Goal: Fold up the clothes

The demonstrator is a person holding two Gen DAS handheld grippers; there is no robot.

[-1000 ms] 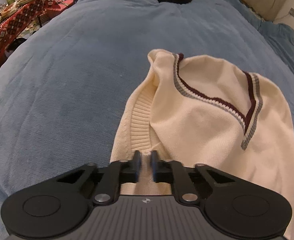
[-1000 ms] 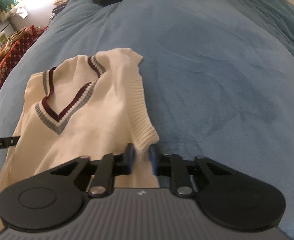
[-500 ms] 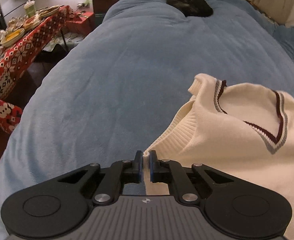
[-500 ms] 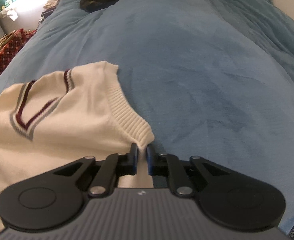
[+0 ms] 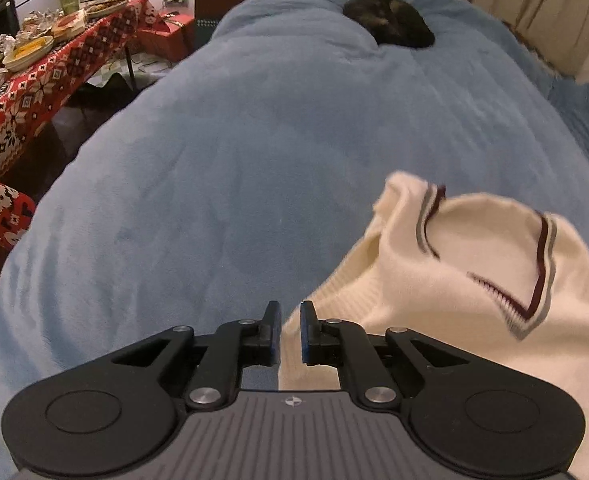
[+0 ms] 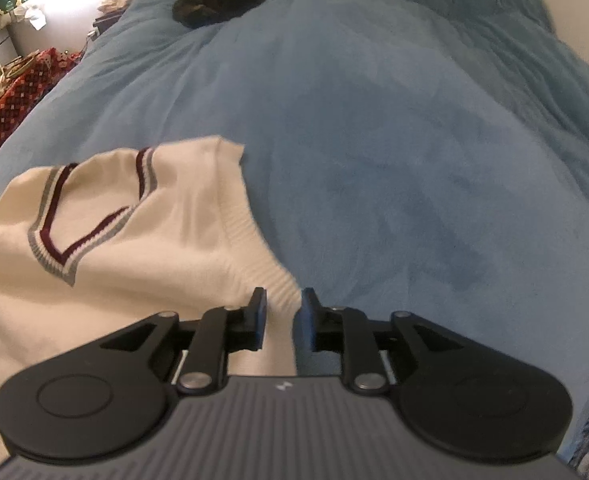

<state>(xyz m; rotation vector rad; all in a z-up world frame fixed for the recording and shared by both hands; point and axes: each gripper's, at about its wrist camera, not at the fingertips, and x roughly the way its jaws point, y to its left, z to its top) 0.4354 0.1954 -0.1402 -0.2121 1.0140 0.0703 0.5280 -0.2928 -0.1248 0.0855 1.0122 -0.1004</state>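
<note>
A cream knit V-neck vest [image 5: 454, 280] with maroon and grey neck trim lies on the blue bed cover [image 5: 234, 168]. In the left wrist view my left gripper [image 5: 290, 320] is slightly open at the vest's left ribbed armhole edge, with cloth lying between the fingers. In the right wrist view the vest [image 6: 134, 248] lies to the left, and my right gripper [image 6: 282, 308] is slightly open at the right ribbed armhole edge, cloth between the fingers too.
A dark cat [image 5: 390, 20] lies curled at the far end of the bed, also in the right wrist view [image 6: 218, 0]. A table with a red patterned cloth [image 5: 34, 80] and dishes stands left of the bed. Curtains [image 5: 534, 8] hang at the far right.
Both grippers were shut on the vest's armhole edges and pulled it apart and flat. Now both have opened a little and the vest lies spread on the bed.
</note>
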